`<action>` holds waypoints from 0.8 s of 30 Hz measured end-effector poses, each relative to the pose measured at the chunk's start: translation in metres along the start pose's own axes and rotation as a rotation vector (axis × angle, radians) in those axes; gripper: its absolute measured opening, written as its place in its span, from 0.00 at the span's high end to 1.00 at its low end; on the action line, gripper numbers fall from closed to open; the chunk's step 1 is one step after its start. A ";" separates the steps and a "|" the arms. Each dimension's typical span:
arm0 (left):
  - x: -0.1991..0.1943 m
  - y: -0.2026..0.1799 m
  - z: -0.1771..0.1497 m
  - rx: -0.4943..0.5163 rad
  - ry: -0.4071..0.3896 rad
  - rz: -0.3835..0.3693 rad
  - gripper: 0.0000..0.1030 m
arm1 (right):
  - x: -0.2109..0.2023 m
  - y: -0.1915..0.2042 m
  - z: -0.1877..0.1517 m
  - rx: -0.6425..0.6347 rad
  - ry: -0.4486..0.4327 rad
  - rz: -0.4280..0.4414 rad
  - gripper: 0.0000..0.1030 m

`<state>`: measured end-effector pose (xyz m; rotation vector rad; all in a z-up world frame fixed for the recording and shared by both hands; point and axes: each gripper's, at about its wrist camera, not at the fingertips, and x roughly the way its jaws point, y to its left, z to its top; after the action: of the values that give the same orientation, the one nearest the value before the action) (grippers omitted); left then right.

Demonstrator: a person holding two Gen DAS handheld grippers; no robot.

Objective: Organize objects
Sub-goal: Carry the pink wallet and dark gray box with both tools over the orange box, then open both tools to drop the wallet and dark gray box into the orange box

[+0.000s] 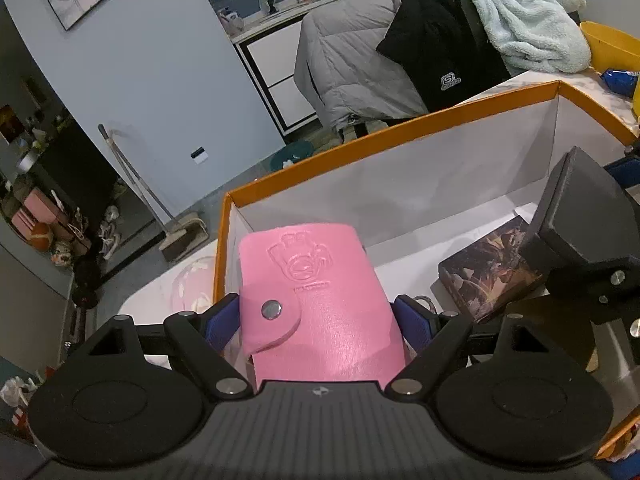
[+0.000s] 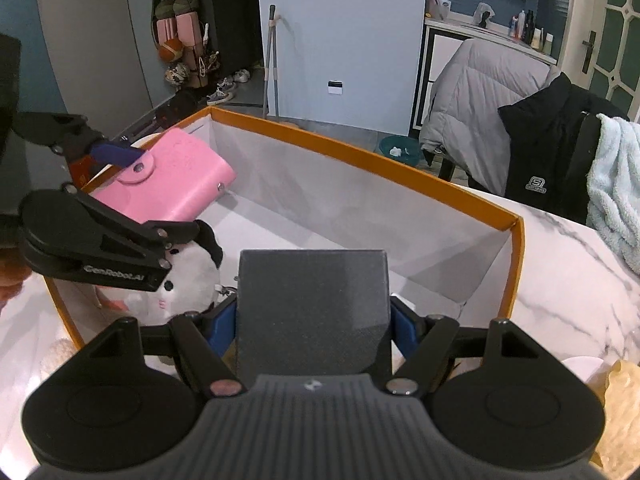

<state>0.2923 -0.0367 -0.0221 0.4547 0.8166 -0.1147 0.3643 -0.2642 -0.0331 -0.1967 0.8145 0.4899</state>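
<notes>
Clamped between the left gripper's (image 1: 316,320) blue pads, a pink wallet (image 1: 316,300) is hanging over the near left corner of an orange box (image 1: 400,124). Beside it, the right gripper (image 2: 312,320) is squeezing a dark grey box (image 2: 312,304) above the same box's white floor. Lower inside, a patterned card box (image 1: 488,268) and a white plush toy (image 2: 188,280) are lying. Beyond the rim, coats and a pale towel (image 1: 532,20) are draping over chairs.

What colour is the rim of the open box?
Orange, around white inner walls: box. The right wrist view shows it best.
</notes>
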 end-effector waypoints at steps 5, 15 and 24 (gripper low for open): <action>0.001 -0.004 0.002 0.010 0.012 0.020 0.05 | 0.000 -0.001 -0.001 0.000 -0.006 -0.001 0.25; -0.015 -0.003 0.007 0.001 -0.067 0.045 0.05 | -0.007 -0.009 -0.005 0.078 -0.057 0.011 0.23; -0.023 0.001 0.000 -0.005 -0.062 0.046 0.05 | -0.013 -0.008 -0.008 0.094 -0.091 -0.002 0.20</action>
<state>0.2762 -0.0374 -0.0050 0.4623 0.7448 -0.0841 0.3552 -0.2781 -0.0286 -0.0877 0.7465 0.4546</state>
